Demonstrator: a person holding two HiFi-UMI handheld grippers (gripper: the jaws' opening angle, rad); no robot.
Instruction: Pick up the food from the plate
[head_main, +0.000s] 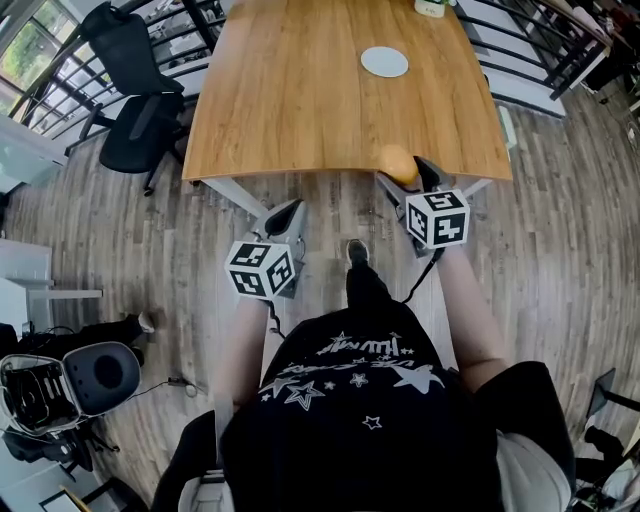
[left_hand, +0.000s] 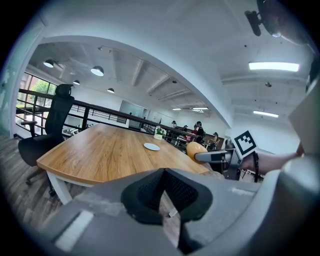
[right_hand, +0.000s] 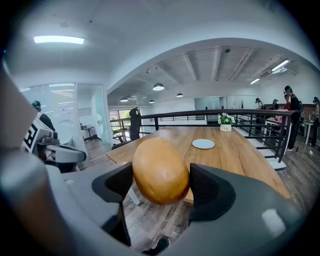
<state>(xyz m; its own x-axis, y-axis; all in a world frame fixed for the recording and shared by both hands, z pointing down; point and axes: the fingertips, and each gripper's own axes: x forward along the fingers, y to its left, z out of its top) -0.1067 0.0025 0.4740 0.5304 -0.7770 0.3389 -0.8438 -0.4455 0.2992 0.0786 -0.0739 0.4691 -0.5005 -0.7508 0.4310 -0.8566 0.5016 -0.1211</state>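
Observation:
A round golden-brown bread roll (head_main: 397, 160) sits between the pads of my right gripper (head_main: 405, 171), which is shut on it just over the near edge of the wooden table (head_main: 300, 100). The roll (right_hand: 160, 170) fills the gap of the right gripper (right_hand: 161, 187) in its own view. A white plate (head_main: 384, 62) lies bare farther up the table, plate (right_hand: 203, 144) behind the roll. My left gripper (head_main: 285, 213) hangs off the table over the floor, its pads together with nothing held, left gripper (left_hand: 162, 172). The roll (left_hand: 195, 148) and plate (left_hand: 151, 146) show in the left gripper view.
Black office chairs (head_main: 140, 110) stand left of the table. A small flower pot (head_main: 430, 8) sits at the table's far end. A railing (right_hand: 250, 117) and several people are beyond it. Gear (head_main: 60, 385) lies on the floor at lower left.

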